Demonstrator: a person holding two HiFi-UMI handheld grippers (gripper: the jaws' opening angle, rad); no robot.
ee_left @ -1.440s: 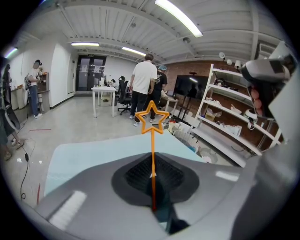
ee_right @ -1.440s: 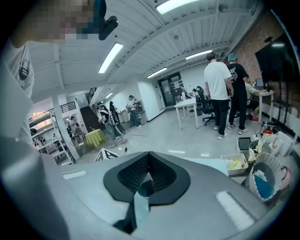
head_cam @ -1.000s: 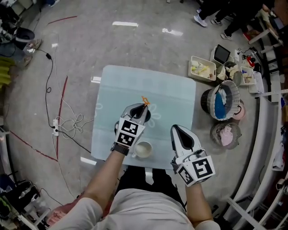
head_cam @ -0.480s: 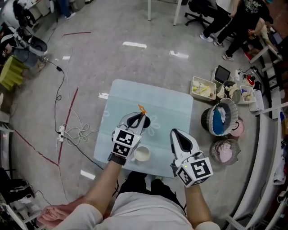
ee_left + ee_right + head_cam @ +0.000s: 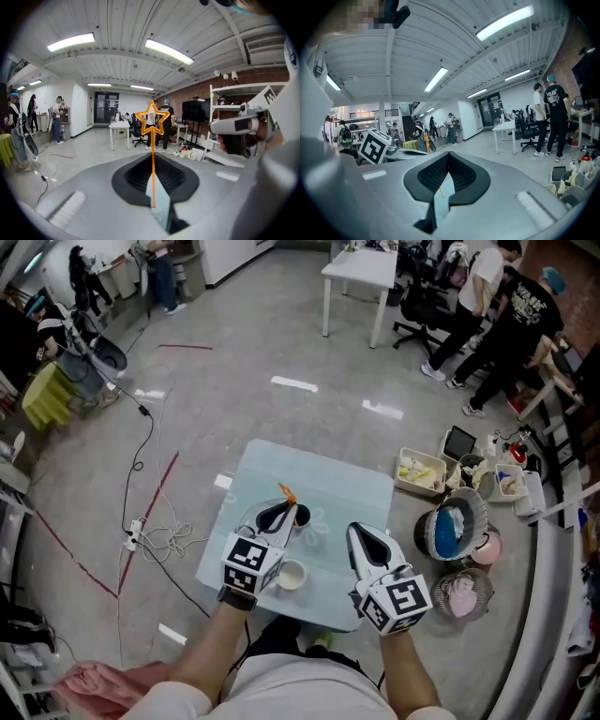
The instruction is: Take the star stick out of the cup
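Note:
In the head view my left gripper (image 5: 290, 507) is shut on the thin orange star stick (image 5: 285, 492), whose star end sticks out past the jaws. It is held off the pale blue table (image 5: 347, 484). The white cup (image 5: 291, 575) stands near the table's front edge, just right of my left hand, and it looks empty. The left gripper view shows the star stick (image 5: 152, 140) upright, pinched at its lower end between the jaws, its star high against the room. My right gripper (image 5: 357, 532) hovers right of the cup, shut and holding nothing.
Right of the table stand a dark basket with blue cloth (image 5: 457, 526), a bowl with pink cloth (image 5: 459, 596) and a tray of small items (image 5: 419, 472). Cables (image 5: 155, 540) lie on the floor to the left. Several people (image 5: 506, 306) and a white desk (image 5: 361, 268) are far back.
The head view has pulled back and shows more of the room. Both grippers sit a little nearer each other; the left one keeps its hold on the star stick.

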